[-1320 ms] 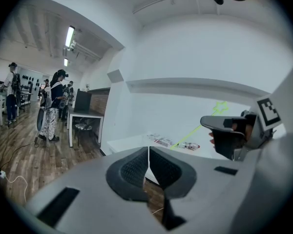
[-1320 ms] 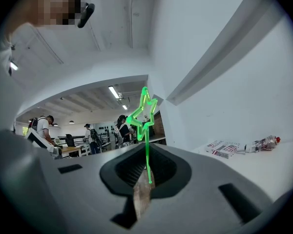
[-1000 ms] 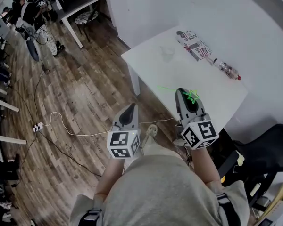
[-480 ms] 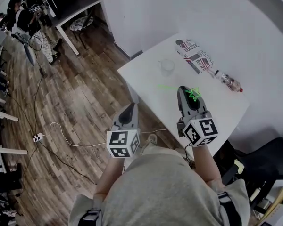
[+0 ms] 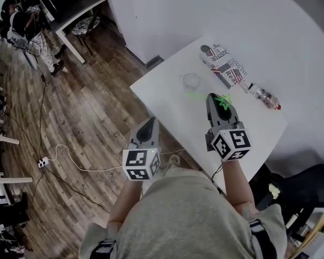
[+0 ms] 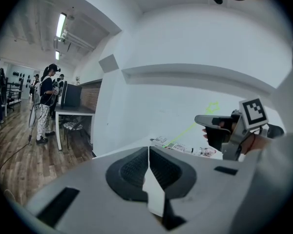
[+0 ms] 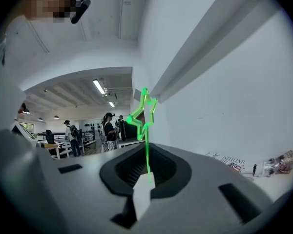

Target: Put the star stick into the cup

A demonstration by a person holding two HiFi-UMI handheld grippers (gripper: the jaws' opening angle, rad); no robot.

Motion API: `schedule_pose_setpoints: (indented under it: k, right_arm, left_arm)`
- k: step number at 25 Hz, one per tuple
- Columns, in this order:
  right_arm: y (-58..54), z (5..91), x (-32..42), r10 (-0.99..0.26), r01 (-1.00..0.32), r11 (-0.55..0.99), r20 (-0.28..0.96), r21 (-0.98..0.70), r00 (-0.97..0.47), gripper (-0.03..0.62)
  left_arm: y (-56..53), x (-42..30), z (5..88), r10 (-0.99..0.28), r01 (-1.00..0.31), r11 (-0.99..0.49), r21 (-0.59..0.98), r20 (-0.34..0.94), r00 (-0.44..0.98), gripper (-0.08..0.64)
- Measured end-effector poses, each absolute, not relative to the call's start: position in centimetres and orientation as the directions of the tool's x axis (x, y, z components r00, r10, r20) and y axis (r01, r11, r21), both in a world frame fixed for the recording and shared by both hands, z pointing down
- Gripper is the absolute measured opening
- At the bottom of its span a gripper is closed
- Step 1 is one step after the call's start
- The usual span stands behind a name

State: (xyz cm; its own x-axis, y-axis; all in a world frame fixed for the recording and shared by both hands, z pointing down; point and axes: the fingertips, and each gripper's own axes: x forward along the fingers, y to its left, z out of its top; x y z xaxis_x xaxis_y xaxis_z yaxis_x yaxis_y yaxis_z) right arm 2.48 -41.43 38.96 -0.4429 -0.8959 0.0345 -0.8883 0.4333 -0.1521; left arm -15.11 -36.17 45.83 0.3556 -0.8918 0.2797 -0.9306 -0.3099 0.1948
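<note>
Jaws of right gripper (image 7: 147, 172) pinch the star stick (image 7: 147, 152).

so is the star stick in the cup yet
Not yet, it's out. The right claw is shut on the star stick, holding it over the table, with its plain end near the cup.

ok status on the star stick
right gripper shut on star stick, near cup, not in yet. left gripper shut, empty. nothing blocking cup.
</note>
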Motion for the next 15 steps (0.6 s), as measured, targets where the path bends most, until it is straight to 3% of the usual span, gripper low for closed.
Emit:
schedule_pose_setpoints:
  k: [15]
  right_arm:
    - [-49.9, 44.1, 3.4, -0.912, -0.916, 0.369, 0.131, -0.155, -0.39, 0.015]
  left_arm:
    - [-41.0, -14.0, 48.7, -0.85, -0.912, -0.346, 0.221, 0.339, 0.404, 0.009]
